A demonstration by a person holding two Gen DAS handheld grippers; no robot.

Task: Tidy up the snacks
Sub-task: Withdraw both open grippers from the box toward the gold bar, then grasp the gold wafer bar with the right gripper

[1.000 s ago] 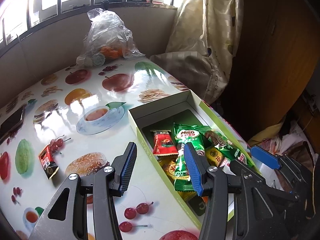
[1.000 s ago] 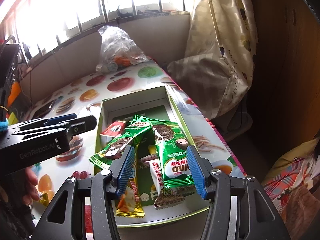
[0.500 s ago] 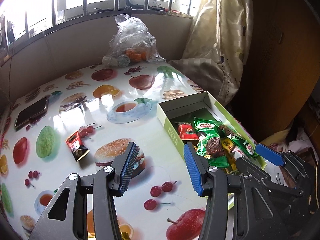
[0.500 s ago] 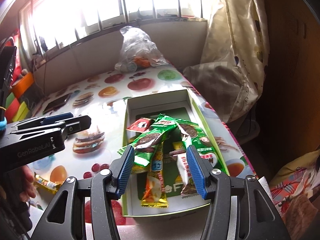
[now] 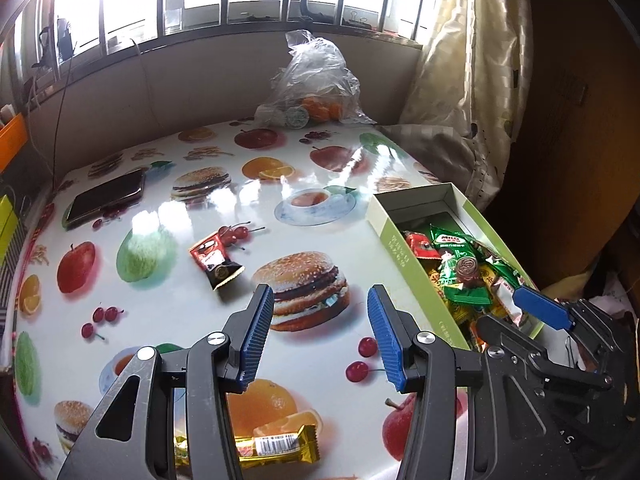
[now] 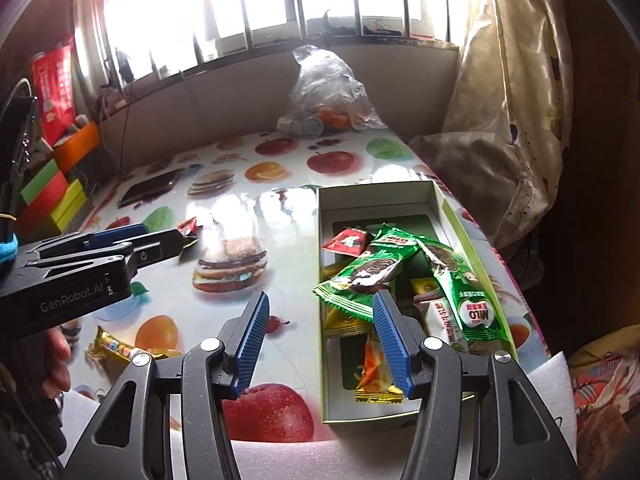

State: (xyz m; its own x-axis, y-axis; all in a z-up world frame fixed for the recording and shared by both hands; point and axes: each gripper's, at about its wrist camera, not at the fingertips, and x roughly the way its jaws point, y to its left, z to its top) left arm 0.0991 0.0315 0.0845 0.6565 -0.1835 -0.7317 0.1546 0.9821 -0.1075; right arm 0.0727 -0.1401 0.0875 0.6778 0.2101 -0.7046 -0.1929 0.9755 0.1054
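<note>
Both empty claws, left (image 5: pixel 320 336) and right (image 6: pixel 320 340), gaped above the table (image 5: pixel 168 216); a gold bar (image 5: pixel 276 446) lay partly hidden, perhaps candy.

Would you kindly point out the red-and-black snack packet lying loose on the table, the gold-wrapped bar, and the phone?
red-and-black snack packet (image 5: pixel 216 260): left wrist view, middle of the wrapper.
gold-wrapped bar (image 5: pixel 276 446): left wrist view, white barcode label on its exposed part.
phone (image 5: pixel 105 199): left wrist view, centre of the dark screen.

– What is lighting the room?
– Daylight is pouring through the barred window (image 5: pixel 248 0), glaring off the fruit-printed worktop (image 5: pixel 168 208).
– And on the right?
– A pale curtain (image 6: pixel 516 92) is hanging against dark wooden panelling (image 5: pixel 580 120), bunching beside the worktop.
</note>
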